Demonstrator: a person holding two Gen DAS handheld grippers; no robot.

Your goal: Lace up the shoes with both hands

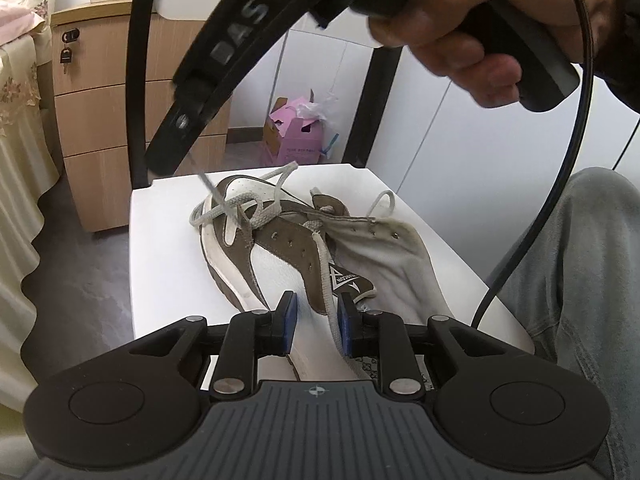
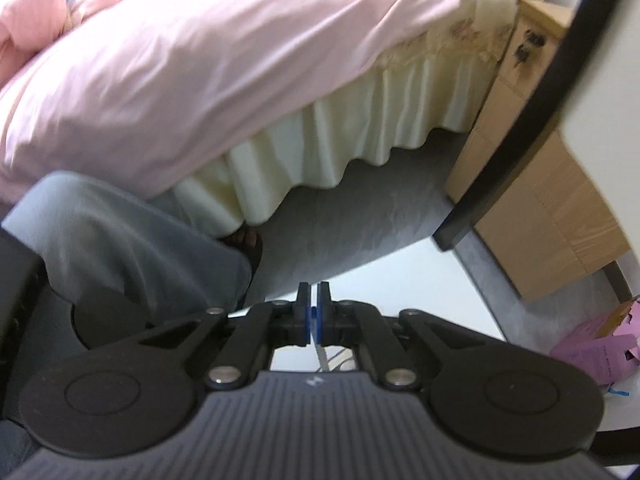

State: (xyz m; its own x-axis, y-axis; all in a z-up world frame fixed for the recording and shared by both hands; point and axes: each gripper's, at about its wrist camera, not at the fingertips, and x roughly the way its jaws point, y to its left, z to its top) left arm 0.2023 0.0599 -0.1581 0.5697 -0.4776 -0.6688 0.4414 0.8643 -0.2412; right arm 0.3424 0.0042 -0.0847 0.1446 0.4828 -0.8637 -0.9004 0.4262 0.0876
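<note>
A brown-and-white leather sneaker (image 1: pixel 280 248) lies on its side on the white worktop (image 1: pixel 168 248), just ahead of the left gripper (image 1: pixel 317 312). Its fingers (image 1: pixel 289 312) stand partly apart, with a grey lace strand (image 1: pixel 326 280) running between them against the right pad; whether they pinch it, I cannot tell. The tongue is pulled open, the laces loose. The right gripper (image 2: pixel 314 312) hangs above the toe, fingers closed on a lace end (image 2: pixel 320 354).

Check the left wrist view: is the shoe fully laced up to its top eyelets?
No: the shoe shows several empty eyelets, and its lace lies loose.
</note>
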